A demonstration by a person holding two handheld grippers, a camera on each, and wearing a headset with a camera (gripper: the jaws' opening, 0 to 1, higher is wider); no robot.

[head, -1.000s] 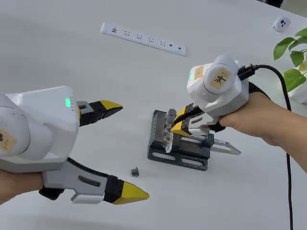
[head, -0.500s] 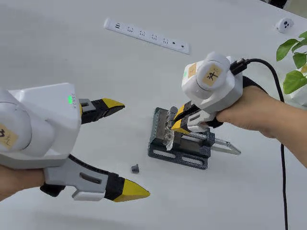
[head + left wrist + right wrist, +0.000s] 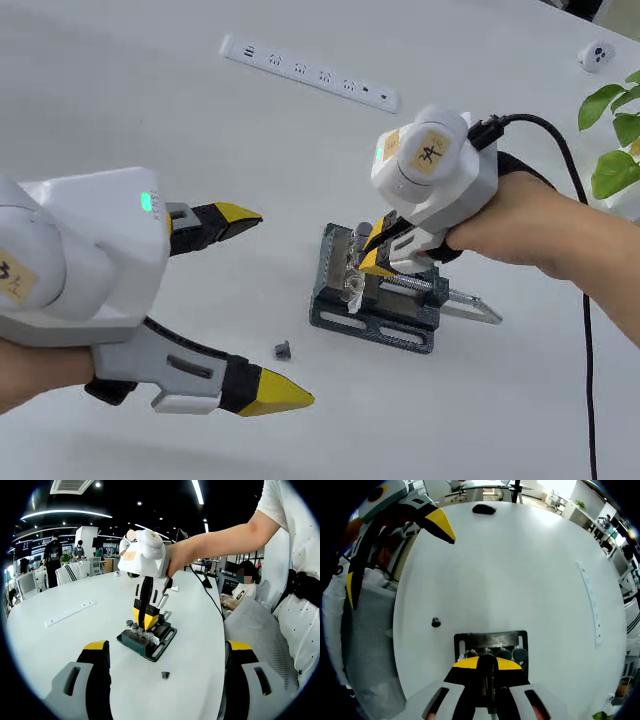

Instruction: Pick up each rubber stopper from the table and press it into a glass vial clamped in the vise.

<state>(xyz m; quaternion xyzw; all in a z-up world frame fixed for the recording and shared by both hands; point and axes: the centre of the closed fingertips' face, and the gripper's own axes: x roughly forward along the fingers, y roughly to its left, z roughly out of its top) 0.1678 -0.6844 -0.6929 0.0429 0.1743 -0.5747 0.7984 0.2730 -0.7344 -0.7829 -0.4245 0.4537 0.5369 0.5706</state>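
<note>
While the white table (image 3: 120, 110) spreads under everything, my left gripper (image 3: 275, 306) hangs spread wide and empty at nine o'clock of the vise (image 3: 345, 322). My right gripper (image 3: 368, 262) is clenched, seemingly on a dark stopper (image 3: 487, 660), tips right over the row of vials (image 3: 352, 290). I'd press straight down, centred on one mouth, gentle, no sideways shove on glass. The spare stopper (image 3: 283, 349) waits at seven o'clock of the vise.
</note>
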